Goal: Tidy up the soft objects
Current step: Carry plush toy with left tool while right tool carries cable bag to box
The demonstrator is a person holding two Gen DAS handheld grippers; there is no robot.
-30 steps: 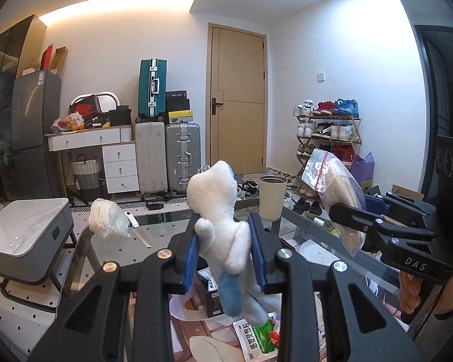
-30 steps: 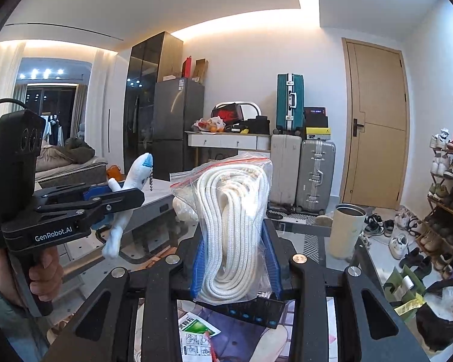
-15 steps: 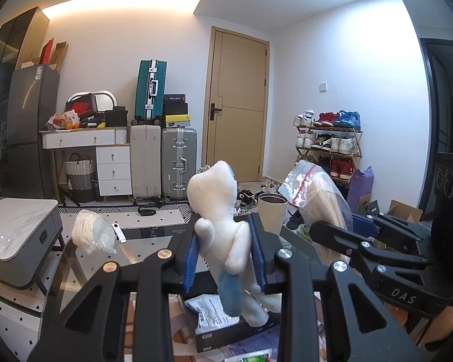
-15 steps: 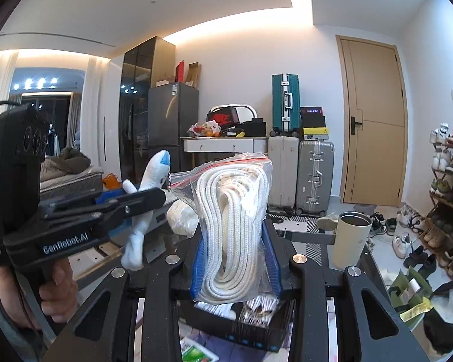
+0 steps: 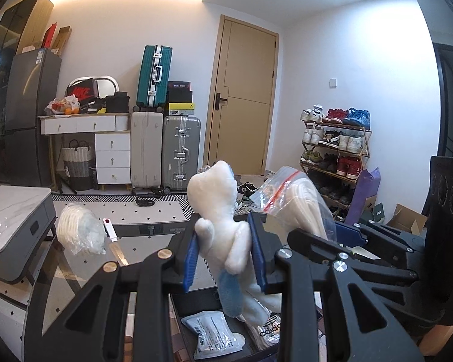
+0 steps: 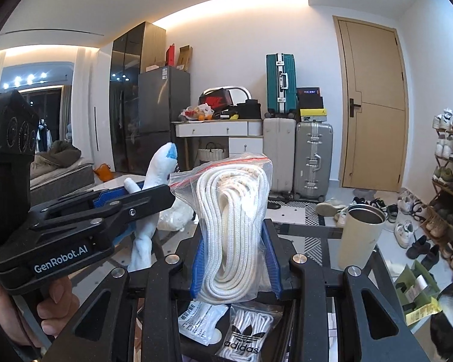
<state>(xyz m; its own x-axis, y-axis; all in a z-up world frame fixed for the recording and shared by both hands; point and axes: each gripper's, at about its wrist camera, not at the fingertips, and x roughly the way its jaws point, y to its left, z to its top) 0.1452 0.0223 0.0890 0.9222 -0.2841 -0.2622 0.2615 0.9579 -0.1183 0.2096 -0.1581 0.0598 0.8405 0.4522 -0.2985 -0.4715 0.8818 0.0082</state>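
My left gripper (image 5: 225, 259) is shut on a white and blue plush toy (image 5: 220, 211), held upright above a black box (image 5: 190, 301). My right gripper (image 6: 235, 259) is shut on a clear zip bag of white rope (image 6: 235, 226), also above the box (image 6: 287, 325). The box holds a white packet (image 5: 217, 336) and an adidas bag of laces (image 6: 247, 335). The two grippers are side by side: the rope bag shows right of the plush in the left wrist view (image 5: 299, 199), and the plush shows left in the right wrist view (image 6: 154, 199).
A glass table (image 5: 75, 271) carries another bagged white bundle (image 5: 80, 232) and a beige tumbler (image 6: 361, 235). A grey side table (image 5: 12, 226) stands at left. Suitcases (image 5: 166, 150), a door and a shoe rack (image 5: 335, 150) line the far walls.
Both grippers have moved forward over the black box, and its contents have come into view below. The left and right grippers have drawn closer together. Both grips are unchanged.
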